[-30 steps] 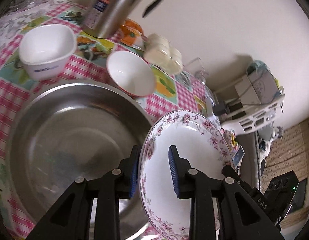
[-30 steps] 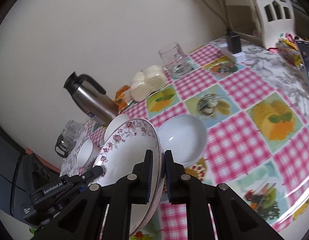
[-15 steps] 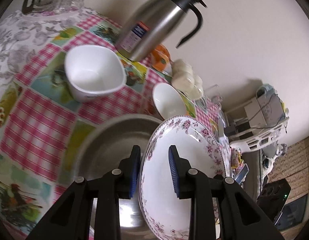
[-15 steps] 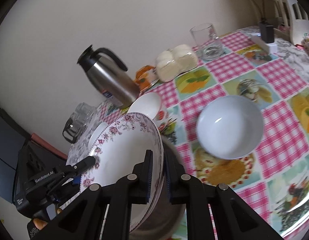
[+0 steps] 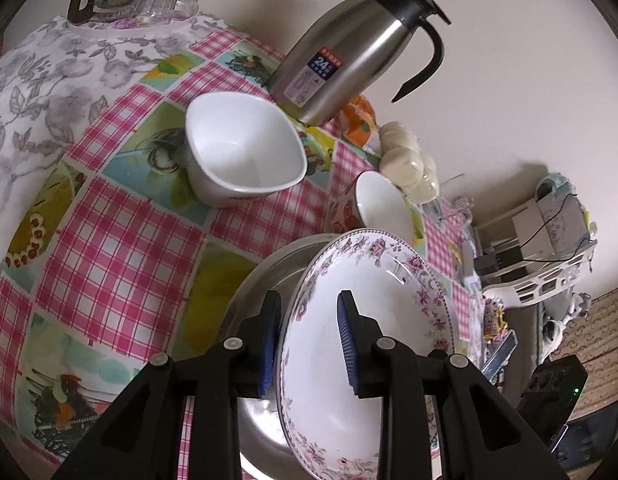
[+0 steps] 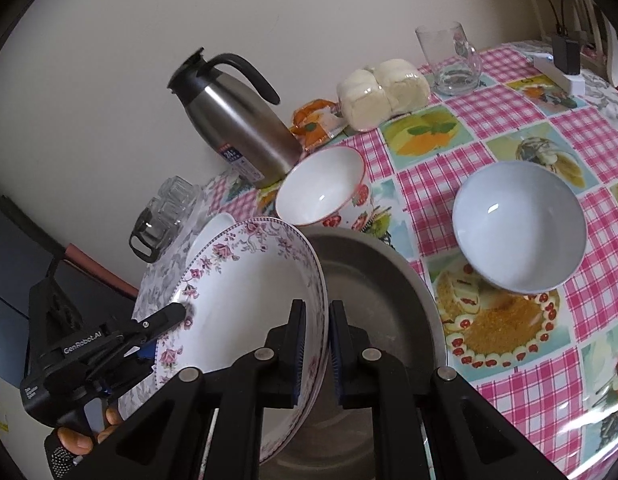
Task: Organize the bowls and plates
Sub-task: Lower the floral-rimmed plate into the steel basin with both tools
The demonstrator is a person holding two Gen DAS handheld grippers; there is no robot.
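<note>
White floral-rimmed ceramic plate [image 6: 245, 292]: held tilted on edge above a round stainless-steel basin [image 6: 389, 300], its rim clamped between the blue pads of both the left gripper [image 5: 307, 332] and the right gripper [image 6: 317, 350]. Nearby on the pink checked tablecloth [image 6: 509, 120]: square white bowl [image 5: 245, 152], red-rimmed white bowl [image 6: 321, 188], pale blue bowl [image 6: 517, 228], steel thermos jug [image 6: 237, 120].

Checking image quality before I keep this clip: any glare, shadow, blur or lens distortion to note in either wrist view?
Left wrist view: strong fisheye bend in the tablecloth, black corners, the steel jug casts a soft wall shadow, sharp overall. Right wrist view: same curvature, small glints inside the pale blue bowl, sheen on the tablecloth at lower right, floral plate in focus.
</note>
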